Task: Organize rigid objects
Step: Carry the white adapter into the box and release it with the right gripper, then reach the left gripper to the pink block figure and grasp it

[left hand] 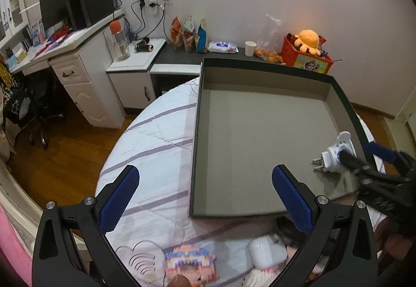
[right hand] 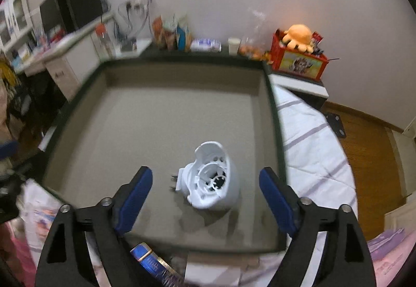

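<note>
Two grippers hang over a shallow dark-rimmed tray [right hand: 273, 110] lying on a striped white quilt [left hand: 156, 136]. Off the tray's left edge, the left gripper [left hand: 205, 190] stands spread wide with nothing between its blue pads. On the tray floor near its right wall lies a white plug-in device [right hand: 210, 180], prongs pointing left. Around it the right gripper [right hand: 205, 198] stands spread, both pads clear of the device, which sits just ahead between them.
</note>
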